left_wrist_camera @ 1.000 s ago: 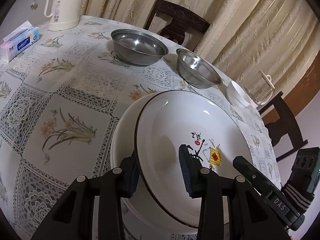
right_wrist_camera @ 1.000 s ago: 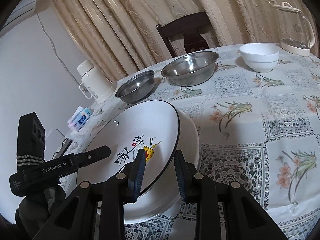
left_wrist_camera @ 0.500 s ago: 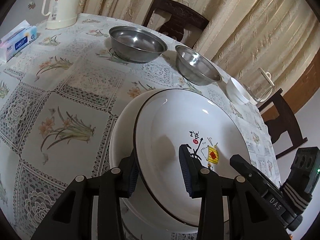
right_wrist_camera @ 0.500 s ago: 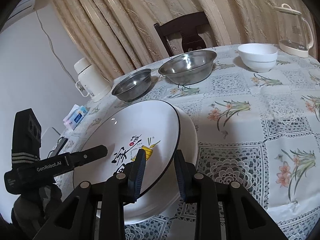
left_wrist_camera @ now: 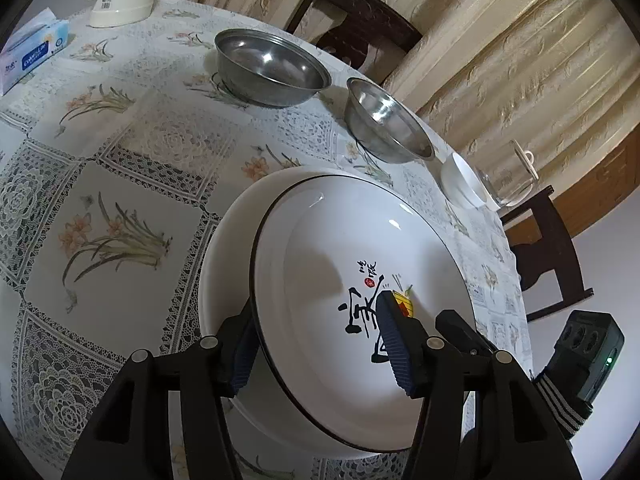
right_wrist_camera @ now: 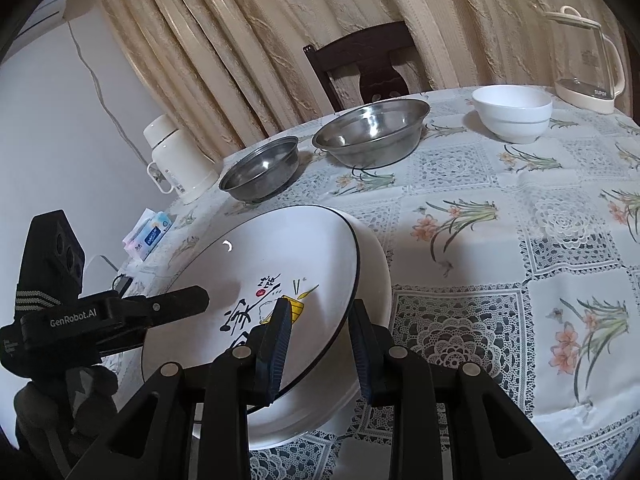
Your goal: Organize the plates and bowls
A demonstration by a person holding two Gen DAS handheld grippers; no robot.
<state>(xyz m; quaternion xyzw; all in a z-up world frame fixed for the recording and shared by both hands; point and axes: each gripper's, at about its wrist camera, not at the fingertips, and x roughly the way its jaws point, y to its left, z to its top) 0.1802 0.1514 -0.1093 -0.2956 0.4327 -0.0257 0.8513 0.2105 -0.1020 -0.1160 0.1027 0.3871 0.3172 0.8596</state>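
A white plate with a black rim (left_wrist_camera: pixel 340 240) and painted characters rests tilted in a larger plain white plate (left_wrist_camera: pixel 224 248) on the lace tablecloth. My left gripper (left_wrist_camera: pixel 320 350) straddles its near rim; the jaws are opening and the inner pad stands off the plate's face. From the other side, my right gripper (right_wrist_camera: pixel 320 344) is shut on the rim of the black-rimmed plate (right_wrist_camera: pixel 280 252), above the plain plate (right_wrist_camera: pixel 376 264). One left finger (right_wrist_camera: pixel 172 304) reaches over the plate in the right wrist view.
Two steel bowls (right_wrist_camera: pixel 260 172) (right_wrist_camera: pixel 372 130) and a small white bowl (right_wrist_camera: pixel 512 112) stand further back. A glass kettle (right_wrist_camera: pixel 584 60), a white thermos (right_wrist_camera: pixel 176 160) and a tissue pack (right_wrist_camera: pixel 150 236) sit near the table's edges. Dark chairs (right_wrist_camera: pixel 360 60) stand by the curtain.
The left gripper's jaws have spread apart around the plate's rim. The right gripper keeps its grip and both hands stay in place.
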